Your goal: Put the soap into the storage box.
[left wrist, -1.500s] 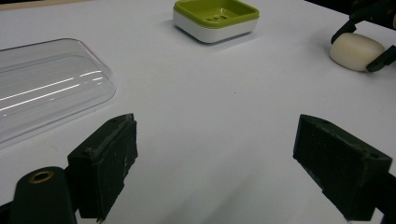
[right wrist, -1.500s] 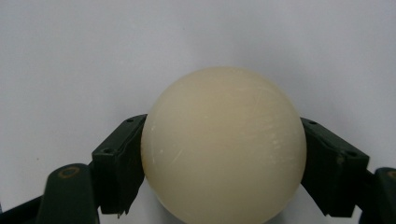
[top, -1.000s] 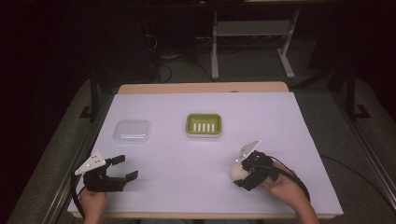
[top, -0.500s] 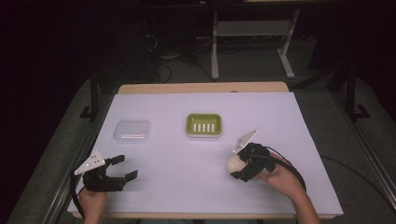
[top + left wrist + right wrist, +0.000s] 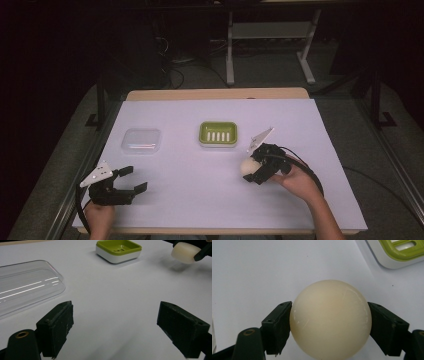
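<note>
Bright, evenly lit table, dark surroundings, soft shadows, slightly blurred close foreground

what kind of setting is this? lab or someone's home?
Most likely a lab or data-collection rig, not a home. A table covered in plain white sheet stands in a dark room, with cables and a metal stand on the floor behind, and a person works handheld grippers, left and right, over a staged soap dish.

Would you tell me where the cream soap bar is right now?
In the high view, the soap bar sits clamped in the right hand-held gripper, right of centre, just below-right of the green soap dish.
</note>
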`<state>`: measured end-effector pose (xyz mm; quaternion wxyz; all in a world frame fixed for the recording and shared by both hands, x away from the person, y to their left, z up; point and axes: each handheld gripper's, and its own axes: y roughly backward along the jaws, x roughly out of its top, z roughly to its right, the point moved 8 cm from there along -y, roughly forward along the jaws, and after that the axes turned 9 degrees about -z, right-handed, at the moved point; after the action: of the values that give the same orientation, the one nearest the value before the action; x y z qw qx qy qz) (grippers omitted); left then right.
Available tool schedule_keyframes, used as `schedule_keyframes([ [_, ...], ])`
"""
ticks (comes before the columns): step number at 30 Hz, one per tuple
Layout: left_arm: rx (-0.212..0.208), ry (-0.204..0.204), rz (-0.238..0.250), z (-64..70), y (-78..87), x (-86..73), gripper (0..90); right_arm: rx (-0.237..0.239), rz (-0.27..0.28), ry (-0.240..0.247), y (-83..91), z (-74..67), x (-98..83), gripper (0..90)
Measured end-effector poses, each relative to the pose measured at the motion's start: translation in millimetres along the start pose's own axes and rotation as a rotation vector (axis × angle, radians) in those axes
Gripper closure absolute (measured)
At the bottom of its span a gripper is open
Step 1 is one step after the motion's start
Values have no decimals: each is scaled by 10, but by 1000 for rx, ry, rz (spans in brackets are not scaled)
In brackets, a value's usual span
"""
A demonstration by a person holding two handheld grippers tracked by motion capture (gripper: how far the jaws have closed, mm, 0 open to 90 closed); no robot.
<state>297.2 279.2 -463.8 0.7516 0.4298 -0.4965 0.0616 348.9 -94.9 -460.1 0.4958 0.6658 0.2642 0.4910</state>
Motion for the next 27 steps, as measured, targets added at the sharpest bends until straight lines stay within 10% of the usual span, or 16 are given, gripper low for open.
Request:
schedule_keyframes([
  [27, 5, 8, 3, -11, 8, -1, 131, 29, 41, 40, 84, 169, 455, 226],
])
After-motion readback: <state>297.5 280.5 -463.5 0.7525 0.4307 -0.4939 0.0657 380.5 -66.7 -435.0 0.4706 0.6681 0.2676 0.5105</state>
